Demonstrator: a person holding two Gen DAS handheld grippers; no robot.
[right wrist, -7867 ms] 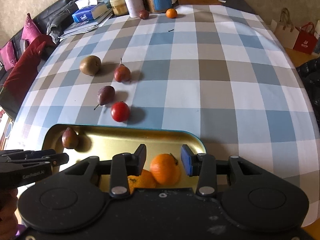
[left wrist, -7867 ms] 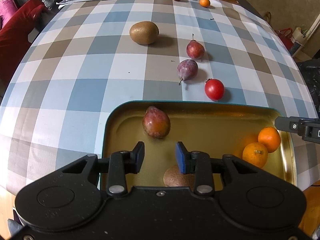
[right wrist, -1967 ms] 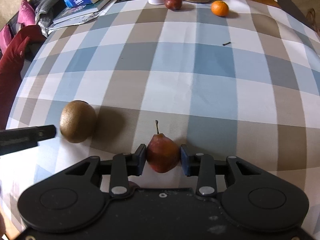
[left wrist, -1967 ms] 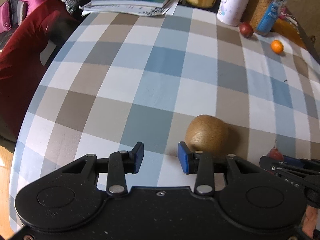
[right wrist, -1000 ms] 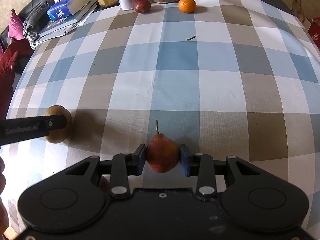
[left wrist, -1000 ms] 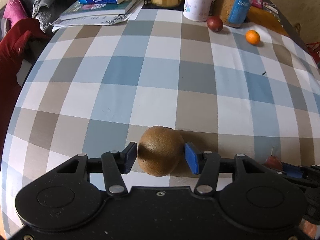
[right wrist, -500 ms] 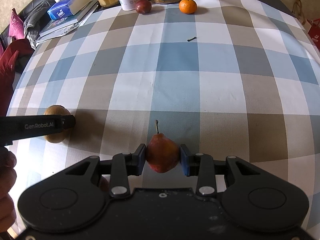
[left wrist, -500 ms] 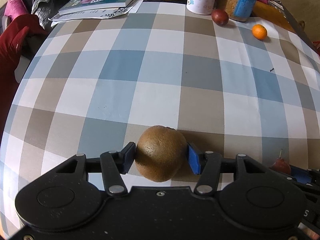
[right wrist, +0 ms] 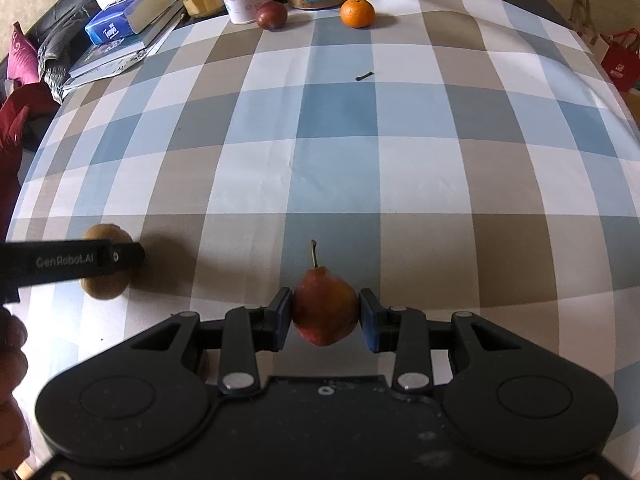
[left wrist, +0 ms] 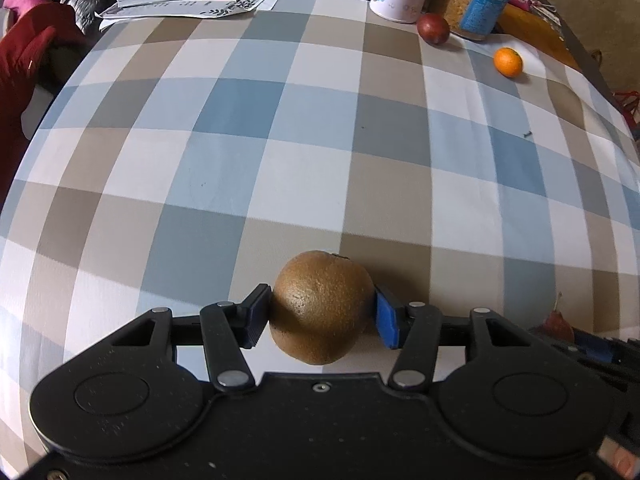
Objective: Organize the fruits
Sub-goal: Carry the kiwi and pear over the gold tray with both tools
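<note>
Between the blue pads of the left tongs (left wrist: 322, 316) sits a brown kiwi (left wrist: 322, 307), at 6 o'clock in the left wrist view; both pads press on its sides, so the tongs are closed on it about as wide as the fruit. The right tongs (right wrist: 325, 312) hold in the same way a red pear (right wrist: 325, 305), more narrowly, with the stem pointing to 12 o'clock. Both fruits are low over the checked cloth of the desk (left wrist: 280, 152), and I cannot tell if they touch it or not. At 1 o'clock, far on the desk, a dark red fruit (right wrist: 271, 15) and a small orange (right wrist: 357, 12) lie near the jars. I judge the step in hand is the pick-up of 2 fruits at once. No container for them is visible now, so the next move calls for lifting both steadily and carrying them there without squeezing the soft pear.
</note>
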